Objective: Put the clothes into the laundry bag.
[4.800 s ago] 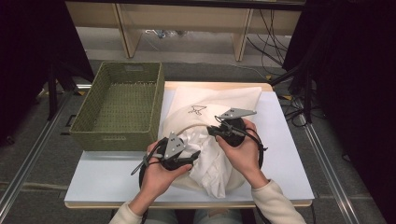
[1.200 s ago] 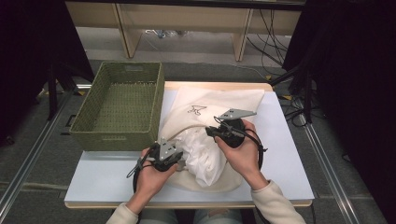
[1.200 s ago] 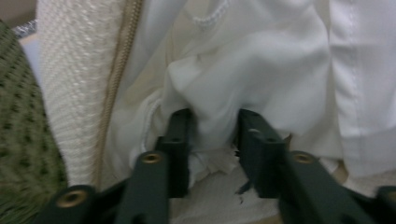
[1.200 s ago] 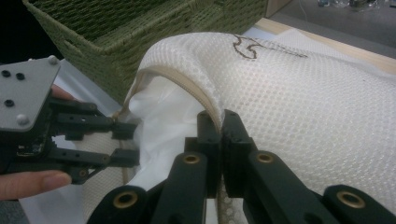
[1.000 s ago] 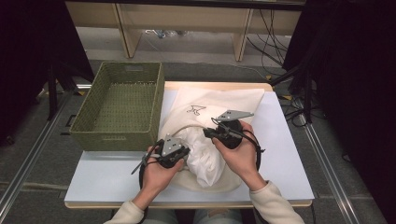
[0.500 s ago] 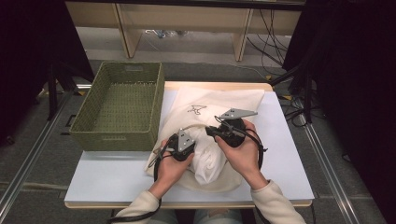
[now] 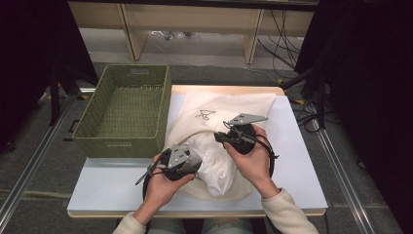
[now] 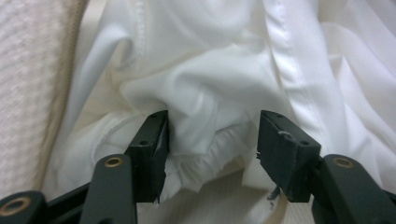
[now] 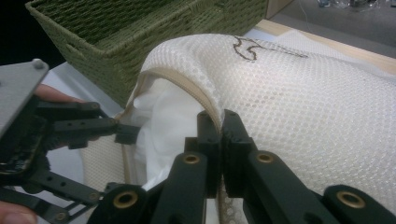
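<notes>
A cream mesh laundry bag (image 7: 229, 105) with a small dark emblem lies on the white table, its mouth toward the person. A white garment (image 7: 219, 163) bulges out of that mouth. My right gripper (image 7: 217, 137) is shut on the bag's beige-trimmed rim (image 9: 187, 86) and holds it up, jaws pressed together (image 9: 221, 121). My left gripper (image 7: 198, 162) sits at the mouth's left side. Its jaws have just been opening and now stand apart (image 8: 212, 128), with a fold of the white garment (image 8: 205, 70) loose between them; the right pad is off the cloth.
A green woven basket (image 7: 124, 109) stands empty at the table's left rear, close beside the bag. Bare white tabletop (image 7: 112, 185) lies in front of the basket and to the right of the bag. Cables trail on the floor beyond the table.
The left gripper pushed right into the bag's mouth, then drew back toward the near left, and its jaws came apart off the white garment. The right gripper has kept still on the rim.
</notes>
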A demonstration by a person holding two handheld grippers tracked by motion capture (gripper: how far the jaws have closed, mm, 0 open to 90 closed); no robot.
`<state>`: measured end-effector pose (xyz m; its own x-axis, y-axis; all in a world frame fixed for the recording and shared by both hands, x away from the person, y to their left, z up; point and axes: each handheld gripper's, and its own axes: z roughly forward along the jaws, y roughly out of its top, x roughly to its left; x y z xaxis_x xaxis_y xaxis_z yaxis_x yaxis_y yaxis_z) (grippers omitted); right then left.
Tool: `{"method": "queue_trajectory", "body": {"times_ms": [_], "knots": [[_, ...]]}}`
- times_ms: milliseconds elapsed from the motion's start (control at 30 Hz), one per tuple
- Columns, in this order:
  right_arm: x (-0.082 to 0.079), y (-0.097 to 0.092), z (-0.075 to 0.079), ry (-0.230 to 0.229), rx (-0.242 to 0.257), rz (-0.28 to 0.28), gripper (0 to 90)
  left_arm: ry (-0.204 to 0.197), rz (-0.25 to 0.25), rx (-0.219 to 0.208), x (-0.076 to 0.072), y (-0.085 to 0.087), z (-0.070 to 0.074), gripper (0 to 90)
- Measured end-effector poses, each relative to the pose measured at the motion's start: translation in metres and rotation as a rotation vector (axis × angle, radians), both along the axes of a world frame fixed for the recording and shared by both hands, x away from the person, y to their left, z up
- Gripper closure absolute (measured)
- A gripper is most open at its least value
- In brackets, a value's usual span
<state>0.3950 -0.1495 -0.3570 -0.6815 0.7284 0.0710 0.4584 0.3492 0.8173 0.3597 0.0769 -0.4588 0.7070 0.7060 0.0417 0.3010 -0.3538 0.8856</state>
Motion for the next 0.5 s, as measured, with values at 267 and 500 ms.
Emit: {"method": "queue_trajectory", "body": {"times_ms": [267,500], "knots": [[0.000,0.000,0.000,-0.001,0.001,0.005,88.3,-0.068,-0.022,-0.015,-0.018,-0.005,0.020,39.8],[-0.001,0.000,0.000,0.000,0.001,0.004,88.2,-0.063,-0.084,-0.036,-0.028,-0.020,0.028,35.4]]}}
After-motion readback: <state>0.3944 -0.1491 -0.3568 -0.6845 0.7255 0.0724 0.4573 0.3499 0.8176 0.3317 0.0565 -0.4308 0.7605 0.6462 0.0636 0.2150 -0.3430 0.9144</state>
